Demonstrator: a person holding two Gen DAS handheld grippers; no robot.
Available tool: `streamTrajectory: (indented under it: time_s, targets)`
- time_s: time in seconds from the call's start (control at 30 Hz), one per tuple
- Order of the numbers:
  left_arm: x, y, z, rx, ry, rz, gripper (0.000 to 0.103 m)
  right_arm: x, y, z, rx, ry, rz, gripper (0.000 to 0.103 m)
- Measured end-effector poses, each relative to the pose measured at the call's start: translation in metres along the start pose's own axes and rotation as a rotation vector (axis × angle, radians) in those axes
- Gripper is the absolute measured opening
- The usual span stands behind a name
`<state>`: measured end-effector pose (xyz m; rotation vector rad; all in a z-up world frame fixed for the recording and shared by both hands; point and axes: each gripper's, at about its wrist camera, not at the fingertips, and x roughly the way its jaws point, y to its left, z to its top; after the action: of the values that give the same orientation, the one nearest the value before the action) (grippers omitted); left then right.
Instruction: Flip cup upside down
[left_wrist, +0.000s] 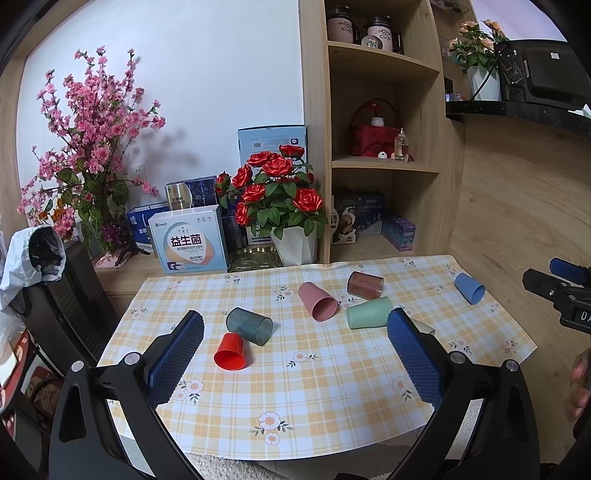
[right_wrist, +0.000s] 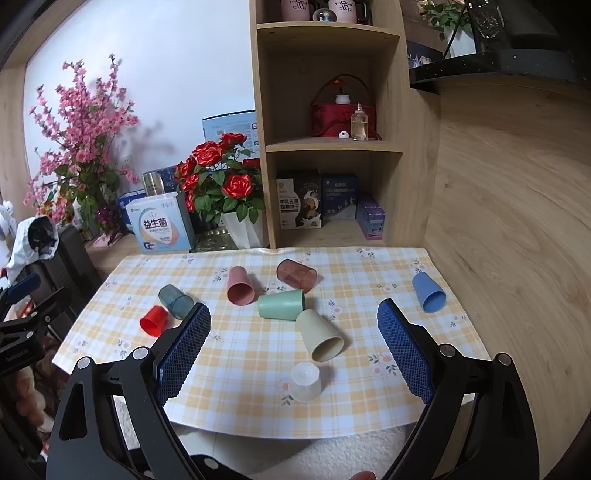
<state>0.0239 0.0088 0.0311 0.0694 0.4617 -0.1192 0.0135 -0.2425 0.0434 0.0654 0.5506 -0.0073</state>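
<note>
Six cups lie tipped over mid-frame on the checked surface (left_wrist: 295, 398) in the left wrist view — left tongs (left_wrist: 295, 354) wide, empty. Right wrist view: a translucent white cup (right_wrist: 305, 382) stands upside down, lower centre — right tongs (right_wrist: 293, 347) wide, empty.

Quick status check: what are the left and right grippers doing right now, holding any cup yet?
Left gripper: open, holding nothing, above the table.
Right gripper: open, holding nothing; the beige cup lies between its fingers in view, not gripped.
</note>
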Motion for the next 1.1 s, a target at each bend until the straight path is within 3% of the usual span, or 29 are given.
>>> streamTrajectory:
  time_s: [0.7, 1.1]
  targets:
    - [-0.0096, 0.0035, 0.0005, -0.016, -0.038, 0.01, 0.097, -0.0027, 0.002, 0.0011, -0.002, -0.018, -0.003, 0.089]
    - [-0.0049, 0.0056, 0.0028, -0.023, -0.012, 0.025, 0.097, -0.0005, 0.003, -0.0002, -0.003, -0.011, -0.001, 0.089]
